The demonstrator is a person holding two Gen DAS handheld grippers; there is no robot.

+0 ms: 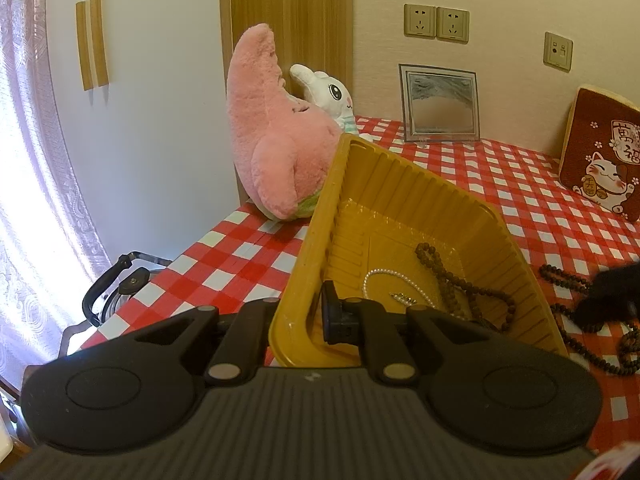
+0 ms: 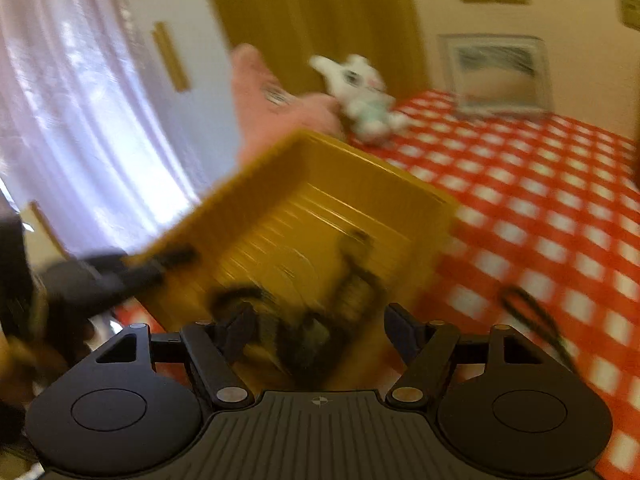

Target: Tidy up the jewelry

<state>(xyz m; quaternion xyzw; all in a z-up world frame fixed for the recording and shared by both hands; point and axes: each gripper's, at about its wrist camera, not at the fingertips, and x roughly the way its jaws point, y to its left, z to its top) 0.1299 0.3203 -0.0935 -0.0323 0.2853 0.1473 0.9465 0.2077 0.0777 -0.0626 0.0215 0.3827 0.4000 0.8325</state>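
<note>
A yellow ribbed plastic tray (image 1: 400,184) stands tilted on the red-checked tablecloth. My left gripper (image 1: 304,316) is shut on its near wall, one finger inside and one outside. In the tray lie a brown bead string (image 1: 448,280), a white pearl bracelet (image 1: 396,280) and a small silver piece (image 1: 404,299). My right gripper (image 2: 320,328) hangs open over the tray (image 2: 360,200). Blurred dark beads (image 2: 304,336) show between its jaws, and the pads do not press on them. More dark beads (image 1: 568,280) lie on the cloth right of the tray.
A pink plush (image 1: 272,128) and a white plush rabbit (image 1: 332,96) sit behind the tray by the wall. A framed picture (image 1: 440,104) and a red cat cushion (image 1: 604,160) stand at the back. The table's left edge (image 1: 168,276) is close, with a dark stand (image 1: 116,288) below it.
</note>
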